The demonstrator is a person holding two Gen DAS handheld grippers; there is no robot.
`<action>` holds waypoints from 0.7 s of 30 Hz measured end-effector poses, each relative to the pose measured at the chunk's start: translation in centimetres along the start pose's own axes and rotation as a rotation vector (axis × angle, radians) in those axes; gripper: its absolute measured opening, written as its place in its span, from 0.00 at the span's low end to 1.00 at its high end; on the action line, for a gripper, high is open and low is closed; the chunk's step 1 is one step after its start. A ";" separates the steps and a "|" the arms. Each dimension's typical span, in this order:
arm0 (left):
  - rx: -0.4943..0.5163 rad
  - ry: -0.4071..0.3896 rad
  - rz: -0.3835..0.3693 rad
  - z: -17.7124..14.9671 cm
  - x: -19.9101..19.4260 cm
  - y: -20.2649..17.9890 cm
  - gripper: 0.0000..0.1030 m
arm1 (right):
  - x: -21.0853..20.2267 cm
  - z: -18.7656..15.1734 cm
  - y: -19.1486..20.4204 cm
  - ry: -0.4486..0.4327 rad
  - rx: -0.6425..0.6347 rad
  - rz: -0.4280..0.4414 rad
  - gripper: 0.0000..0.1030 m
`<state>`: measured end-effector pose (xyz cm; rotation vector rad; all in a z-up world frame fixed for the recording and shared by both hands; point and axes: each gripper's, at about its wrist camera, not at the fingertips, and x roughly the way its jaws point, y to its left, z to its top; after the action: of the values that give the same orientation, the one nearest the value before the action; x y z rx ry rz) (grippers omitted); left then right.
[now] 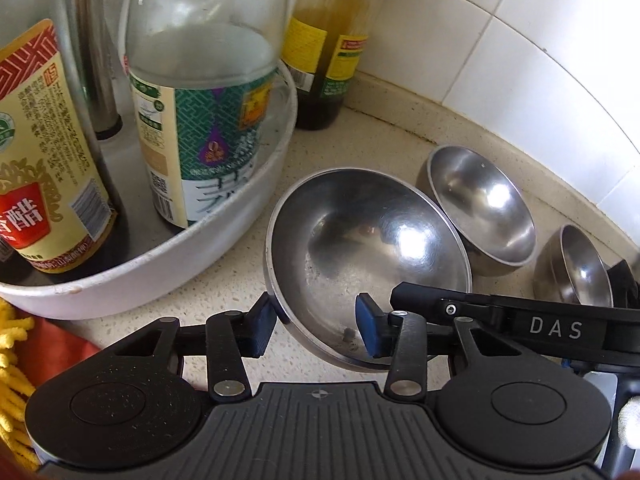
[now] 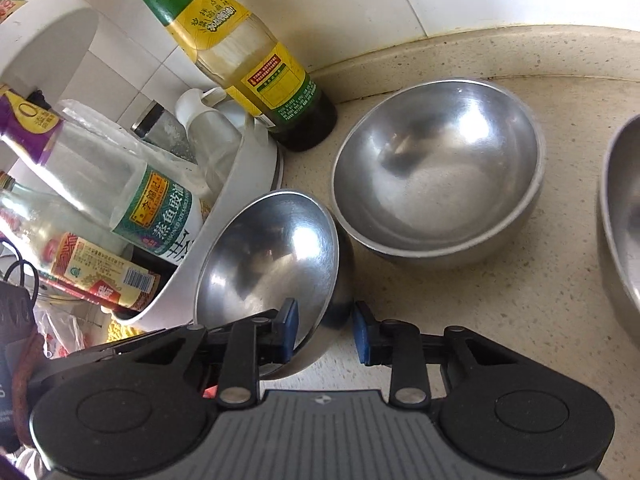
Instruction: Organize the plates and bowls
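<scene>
Speckled beige countertop meets white wall tiles. Large steel bowl sits tilted just right of the white bottle tray; left gripper pinches its near rim. Second bowl lies right of the first. Right gripper straddles the tilted bowl's wall, pads either side.

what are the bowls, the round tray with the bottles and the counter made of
Bowls: apparently stainless steel, brushed to polished; silvery, with bright glints and blurred reflections inside.
Round tray: looks like white plastic or enamelled metal; smooth matte wall, hard to tell which.
Counter: probably stone or a composite; beige, fine speckles, dull sheen.
</scene>
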<state>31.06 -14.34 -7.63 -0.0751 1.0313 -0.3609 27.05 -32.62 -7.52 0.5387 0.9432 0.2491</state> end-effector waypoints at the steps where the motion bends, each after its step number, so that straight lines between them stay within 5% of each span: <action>1: 0.009 0.002 -0.004 -0.1 -0.2 -0.2 0.50 | -0.5 -0.3 0.0 -0.001 -0.006 -0.002 0.28; 16: 0.230 0.096 -0.123 -4.3 -0.7 -7.0 0.53 | -8.8 -6.1 -3.2 0.004 0.073 -0.123 0.33; 21: 0.217 0.012 -0.109 -3.5 -3.4 -6.3 0.62 | -12.0 -5.9 -2.6 -0.031 0.012 -0.187 0.36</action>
<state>24.89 -18.76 -5.19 0.0662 0.9965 -0.5715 15.22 -38.05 -3.32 0.4609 0.9584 0.0670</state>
